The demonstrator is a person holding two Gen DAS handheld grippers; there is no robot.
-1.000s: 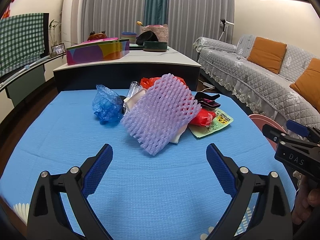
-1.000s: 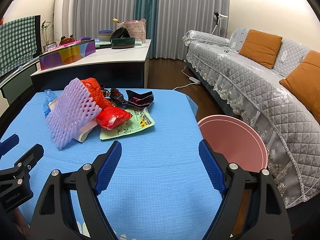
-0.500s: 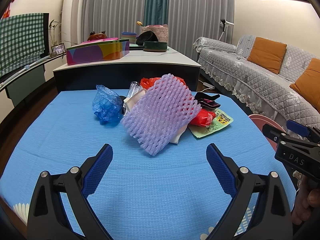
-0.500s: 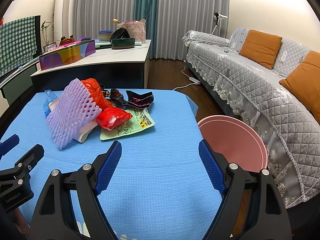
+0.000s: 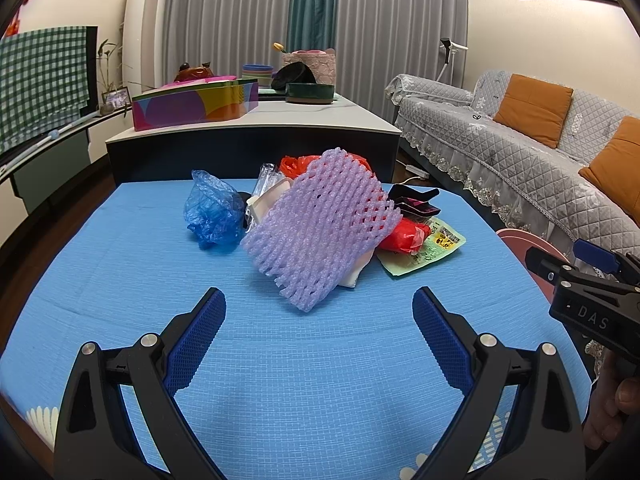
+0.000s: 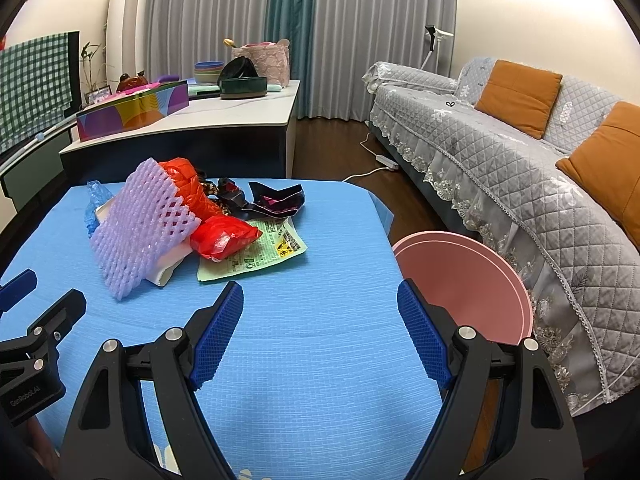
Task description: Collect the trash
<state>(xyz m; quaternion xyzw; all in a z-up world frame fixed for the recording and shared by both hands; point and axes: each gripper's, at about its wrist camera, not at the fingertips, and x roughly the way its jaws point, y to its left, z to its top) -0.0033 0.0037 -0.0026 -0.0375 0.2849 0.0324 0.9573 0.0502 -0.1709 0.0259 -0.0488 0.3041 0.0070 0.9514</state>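
A heap of trash lies on the blue table [image 5: 120,264]. On top leans a purple foam net [image 5: 320,224], also the purple foam net [image 6: 140,228] in the right wrist view. Beside it are a blue plastic bag [image 5: 212,208], a red bag [image 6: 222,236], a green printed wrapper [image 6: 260,256] and a black wrapper [image 6: 276,200]. My left gripper [image 5: 318,300] stands open just short of the net, nothing between its fingers. My right gripper [image 6: 320,294] is open too, above bare cloth near the green wrapper. A pink bin [image 6: 464,276] stands off the table's right edge.
A grey quilted sofa [image 6: 520,168] with orange cushions runs along the right. Behind the blue table is a white-topped counter [image 5: 280,120] with a colourful box [image 5: 196,104] and bowls. A hand [image 5: 612,412] holds the right tool at the left view's edge.
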